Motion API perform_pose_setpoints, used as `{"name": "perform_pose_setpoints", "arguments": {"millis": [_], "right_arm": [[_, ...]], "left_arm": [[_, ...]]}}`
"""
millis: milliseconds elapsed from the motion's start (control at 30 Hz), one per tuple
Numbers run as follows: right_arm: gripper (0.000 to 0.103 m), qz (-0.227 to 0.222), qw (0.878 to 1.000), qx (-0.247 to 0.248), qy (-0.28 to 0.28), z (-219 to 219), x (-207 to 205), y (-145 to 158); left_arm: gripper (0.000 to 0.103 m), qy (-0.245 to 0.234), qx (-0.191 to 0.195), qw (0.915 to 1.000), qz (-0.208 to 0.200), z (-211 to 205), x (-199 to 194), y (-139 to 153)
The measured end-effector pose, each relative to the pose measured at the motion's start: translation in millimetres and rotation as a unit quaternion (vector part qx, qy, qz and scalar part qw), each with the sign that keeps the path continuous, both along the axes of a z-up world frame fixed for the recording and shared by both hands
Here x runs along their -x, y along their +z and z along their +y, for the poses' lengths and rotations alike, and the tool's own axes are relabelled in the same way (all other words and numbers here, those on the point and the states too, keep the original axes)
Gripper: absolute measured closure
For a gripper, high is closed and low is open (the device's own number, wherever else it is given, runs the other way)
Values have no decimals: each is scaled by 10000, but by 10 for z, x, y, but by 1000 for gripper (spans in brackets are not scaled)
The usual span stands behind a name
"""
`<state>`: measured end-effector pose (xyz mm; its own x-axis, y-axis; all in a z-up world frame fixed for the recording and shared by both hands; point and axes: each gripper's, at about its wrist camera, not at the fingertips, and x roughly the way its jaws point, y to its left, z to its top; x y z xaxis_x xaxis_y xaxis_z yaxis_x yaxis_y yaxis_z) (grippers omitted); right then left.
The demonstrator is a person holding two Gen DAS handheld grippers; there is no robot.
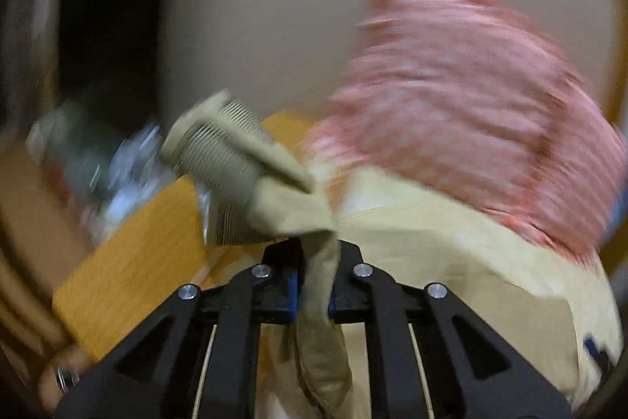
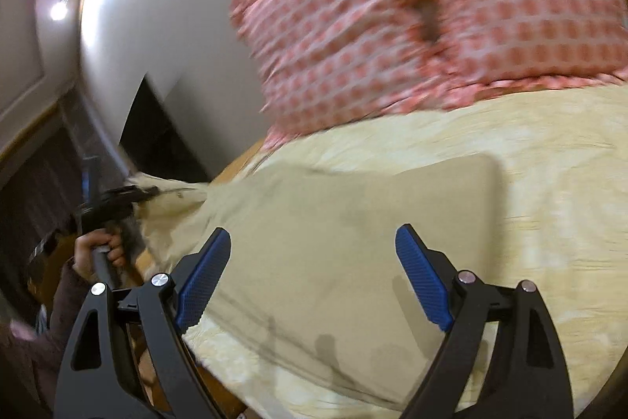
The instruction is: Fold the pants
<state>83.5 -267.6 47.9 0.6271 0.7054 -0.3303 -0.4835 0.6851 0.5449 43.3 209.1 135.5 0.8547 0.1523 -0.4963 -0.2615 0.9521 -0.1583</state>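
The khaki pants [image 2: 353,222] lie spread flat on a pale yellow bedsheet [image 2: 549,183]. My left gripper [image 1: 314,285] is shut on a bunched end of the pants [image 1: 318,301], near the ribbed cuff [image 1: 231,160], and holds it lifted off the bed. It also shows at the left of the right wrist view [image 2: 125,199], gripping the pants' far end. My right gripper [image 2: 314,273] is open and empty, its blue pads [image 2: 424,281] hovering just above the flat part of the pants.
A pink patterned pillow [image 2: 431,6] lies at the head of the bed, also seen blurred in the left wrist view [image 1: 451,85]. A wooden bed frame [image 1: 137,254] edges the left side. A beige wall [image 2: 165,26] and a dark opening [image 1: 110,46] lie beyond.
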Motion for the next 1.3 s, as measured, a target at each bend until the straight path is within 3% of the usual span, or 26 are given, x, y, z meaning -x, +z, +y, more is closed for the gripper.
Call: {"name": "perform_pose_setpoints", "arguments": {"millis": [33,100,167,200,300,367,400,533,600,633,667,733,800,867,967,1033,1100,1233,1267,1300], "right_arm": [[15,22,9999,-59,-88,-74,0,-7],[15,121,9988,-342,-340,-296,-33,-24],[14,289,9960,-658,-539,-487,-65,-59],[14,385,9942,-789,-623,-562,-75,-89],[14,863,9850,-1255,-816,-798,-133,-253],[14,1156,9781,-1528,-809,-883,-178,-352],[14,1260,9755,-1627,-774,-909,-207,-391],[14,1368,9803,-1294,-601,-798,-306,-397],[16,1447,9822,-1108,-463,-708,-344,-404],[20,1465,9842,-901,-413,-633,-381,-398],[22,1471,9854,-768,-378,-588,-404,-401],[31,1494,9871,-472,-325,-490,-443,-412],[37,1552,9873,-255,-220,-396,-480,-422],[37,1547,9878,-57,-172,-332,-518,-421],[46,1599,9871,-18,-100,-316,-600,-456],[66,1718,9851,-60,-20,-317,-645,-506],[68,1726,9849,-99,33,-336,-660,-528],[68,1715,9850,48,211,-311,-698,-530],[68,1735,9844,65,290,-298,-714,-529],[72,1795,9830,23,375,-302,-734,-534]], "left_arm": [[94,-386,-253,9989,-129,-295,-17,114],[93,-1455,-806,9852,-425,-1081,9,279],[93,-2382,-1100,9634,-546,-1707,80,253],[92,-2889,-1241,9479,-506,-2045,130,160],[92,-3930,-1559,9062,-70,-2721,251,-280],[92,-4253,-1770,8862,487,-2984,256,-667],[89,-4370,-1738,8801,646,-3026,260,-808],[71,-4360,-1902,8772,656,-3006,449,-907],[49,-4442,-1561,8805,545,-2807,550,-748],[39,-4413,-1274,8869,498,-2647,541,-660],[36,-4313,-1006,8954,458,-2470,521,-572],[34,-3703,-533,9261,487,-2043,268,-480],[37,-2991,-16,9514,733,-1583,-73,-515],[38,-2507,532,9605,1081,-1195,-380,-645],[39,-2259,823,9597,1455,-942,-685,-799],[39,-2412,956,9515,1654,-925,-835,-875],[39,-2536,994,9454,1789,-960,-938,-915],[29,-2849,1267,9275,2062,-1026,-1138,-1067],[30,-2875,1281,9255,2107,-1038,-1138,-1084],[49,-2863,1247,9263,2109,-1048,-1154,-1074]]}}
